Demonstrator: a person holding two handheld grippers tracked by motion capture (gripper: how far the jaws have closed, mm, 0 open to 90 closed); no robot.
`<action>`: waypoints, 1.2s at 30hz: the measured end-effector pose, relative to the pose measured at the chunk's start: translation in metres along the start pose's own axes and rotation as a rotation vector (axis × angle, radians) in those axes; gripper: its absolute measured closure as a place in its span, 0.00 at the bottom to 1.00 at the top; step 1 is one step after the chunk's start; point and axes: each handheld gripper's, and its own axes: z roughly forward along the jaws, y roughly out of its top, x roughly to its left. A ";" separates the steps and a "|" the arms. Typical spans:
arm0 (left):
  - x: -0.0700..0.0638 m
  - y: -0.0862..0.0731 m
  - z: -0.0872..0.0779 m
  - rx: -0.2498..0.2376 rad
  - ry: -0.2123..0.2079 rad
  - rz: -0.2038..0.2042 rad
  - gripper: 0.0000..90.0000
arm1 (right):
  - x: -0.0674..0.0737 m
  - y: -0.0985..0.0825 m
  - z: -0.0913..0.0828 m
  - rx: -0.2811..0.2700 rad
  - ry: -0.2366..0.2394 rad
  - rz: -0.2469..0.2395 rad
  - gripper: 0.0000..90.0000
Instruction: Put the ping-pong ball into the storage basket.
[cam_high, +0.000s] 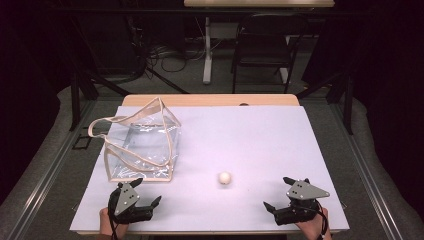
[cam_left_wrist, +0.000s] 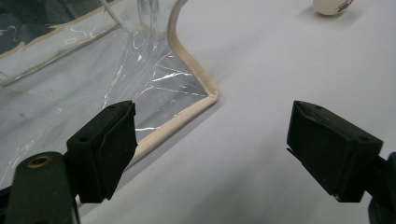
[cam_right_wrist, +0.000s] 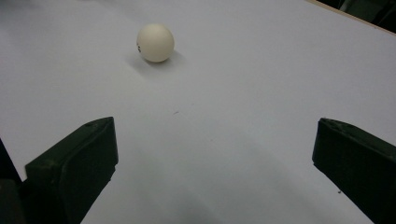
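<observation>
A pale sheet covers the table (cam_high: 260, 135) in a dark room with a chair (cam_high: 262, 42) behind. At left stands a clear bag (cam_high: 142, 145) with beige trim; just before its near corner the left gripper (cam_high: 148, 191) rests, jaws wide apart, holding nothing. A white ball (cam_high: 225, 178) lies midway, dark print on it too small to read. At right the right gripper (cam_high: 278, 192) gapes fully, empty

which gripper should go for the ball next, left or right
Right, probably. The right gripper has open jaws aimed at the ball over bare table. The left gripper, also open, sits by the clear bag, better placed to hold it.
</observation>
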 end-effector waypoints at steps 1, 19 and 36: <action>0.000 0.000 0.000 -0.001 0.001 0.004 0.18 | 0.000 0.000 0.000 -0.001 0.001 -0.004 0.00; 0.002 -0.002 0.003 -0.001 0.002 0.002 0.18 | 0.006 0.006 0.005 0.011 0.021 -0.028 0.00; 0.000 -0.003 0.004 -0.009 0.005 0.004 0.18 | 0.011 0.023 0.019 0.018 0.045 -0.055 0.01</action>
